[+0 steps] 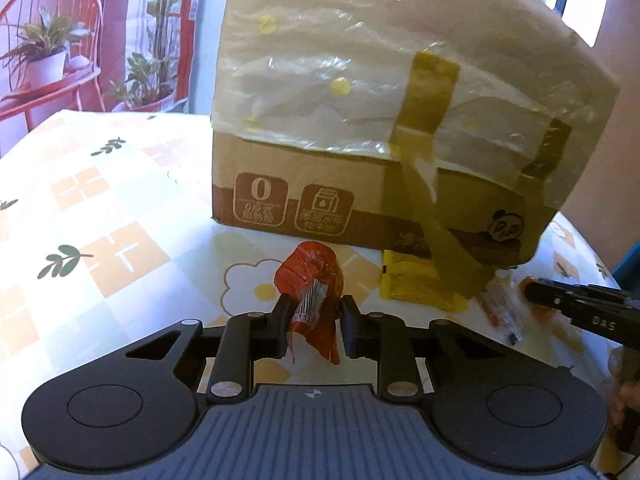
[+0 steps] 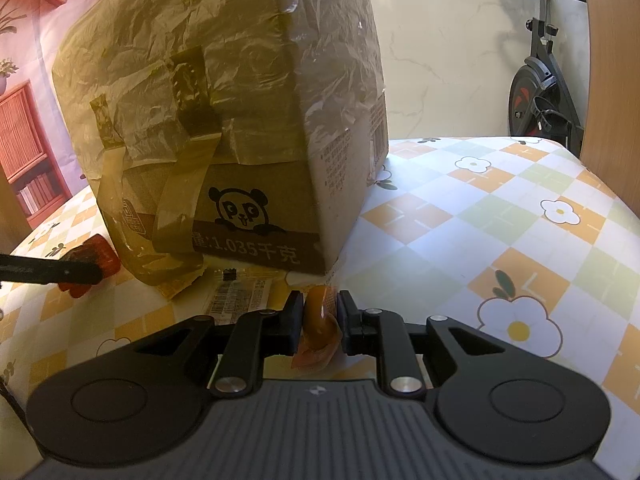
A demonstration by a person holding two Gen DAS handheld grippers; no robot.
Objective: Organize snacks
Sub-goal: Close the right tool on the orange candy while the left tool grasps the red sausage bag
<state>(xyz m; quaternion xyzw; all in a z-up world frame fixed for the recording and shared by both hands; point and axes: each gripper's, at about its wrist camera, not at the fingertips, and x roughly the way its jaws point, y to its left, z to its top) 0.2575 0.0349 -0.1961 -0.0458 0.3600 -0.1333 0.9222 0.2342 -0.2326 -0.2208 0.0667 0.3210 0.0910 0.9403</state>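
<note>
My left gripper is shut on a red snack packet with a barcode, held just above the table in front of a cardboard box lined with a plastic bag. My right gripper is shut on an orange snack packet, low over the table near the box's corner. A yellow snack packet lies at the box's foot under loose tape. A clear packet with a label lies flat on the table. The left gripper and its red packet show at the left of the right wrist view.
The table wears a checked flower-print cloth. Loose brown tape strips hang off the box front. The right gripper's finger shows at the right of the left wrist view. An exercise bike stands beyond the table.
</note>
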